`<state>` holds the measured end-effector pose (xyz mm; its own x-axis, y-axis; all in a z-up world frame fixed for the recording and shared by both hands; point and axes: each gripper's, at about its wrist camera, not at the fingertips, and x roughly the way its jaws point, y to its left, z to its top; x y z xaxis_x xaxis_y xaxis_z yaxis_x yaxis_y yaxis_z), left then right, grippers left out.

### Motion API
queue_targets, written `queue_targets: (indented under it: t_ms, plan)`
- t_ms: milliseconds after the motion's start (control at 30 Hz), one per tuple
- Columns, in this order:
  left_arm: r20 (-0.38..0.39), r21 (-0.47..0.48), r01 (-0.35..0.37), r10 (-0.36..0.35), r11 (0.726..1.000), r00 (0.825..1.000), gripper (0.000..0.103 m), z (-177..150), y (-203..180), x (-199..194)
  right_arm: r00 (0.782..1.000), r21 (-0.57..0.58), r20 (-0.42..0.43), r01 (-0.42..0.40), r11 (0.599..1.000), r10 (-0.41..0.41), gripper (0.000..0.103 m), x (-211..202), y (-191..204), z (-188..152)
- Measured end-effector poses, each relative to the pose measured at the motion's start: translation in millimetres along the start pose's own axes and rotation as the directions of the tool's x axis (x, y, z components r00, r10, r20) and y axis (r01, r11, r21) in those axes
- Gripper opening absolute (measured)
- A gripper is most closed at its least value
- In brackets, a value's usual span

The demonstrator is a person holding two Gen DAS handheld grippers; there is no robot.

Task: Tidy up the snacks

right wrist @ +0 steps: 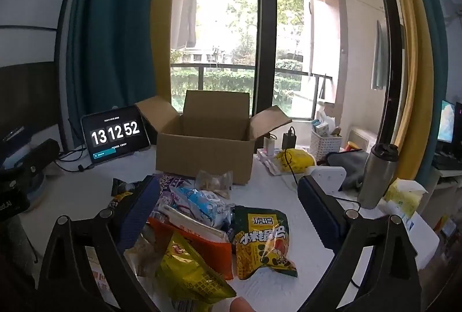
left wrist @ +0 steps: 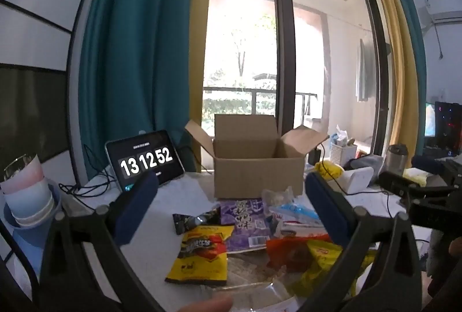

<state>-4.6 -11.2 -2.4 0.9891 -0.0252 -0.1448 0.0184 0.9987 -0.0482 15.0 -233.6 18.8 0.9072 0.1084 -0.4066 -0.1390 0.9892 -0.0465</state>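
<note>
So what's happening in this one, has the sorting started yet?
Not yet, by the look of it. A person holds the left hand-held gripper and the right hand-held gripper, both open and empty, above a pile of snack packets on the white table. The cardboard box stands open behind the pile; its inside is hidden from these views. A tablet to the box's left reads 13 12 52.

you see a plain brown cardboard box, a purple packet with white characters, and a yellow-and-black packet. your right view shows a green-and-yellow packet beside an orange one, under teal curtains.
</note>
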Motion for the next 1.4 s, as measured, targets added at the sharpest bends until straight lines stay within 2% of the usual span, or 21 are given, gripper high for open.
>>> queue_targets:
  t_ms: [433, 1400]
  plan:
    - [-0.030, 0.005, -0.002, 0.002, 1.000, 1.000, 0.103, 3.6, 0.1, 0.8, 1.000, -0.002, -0.012, 0.008, 1.000, -0.008, 0.098, -3.4, 0.4, -4.4]
    - [-0.027, 0.004, -0.014, 0.014, 1.000, 1.000, 0.103, -2.3, 4.3, -0.7, 1.000, 0.001, -0.016, -0.004, 1.000, 0.004, 0.098, -7.9, 7.2, -4.2]
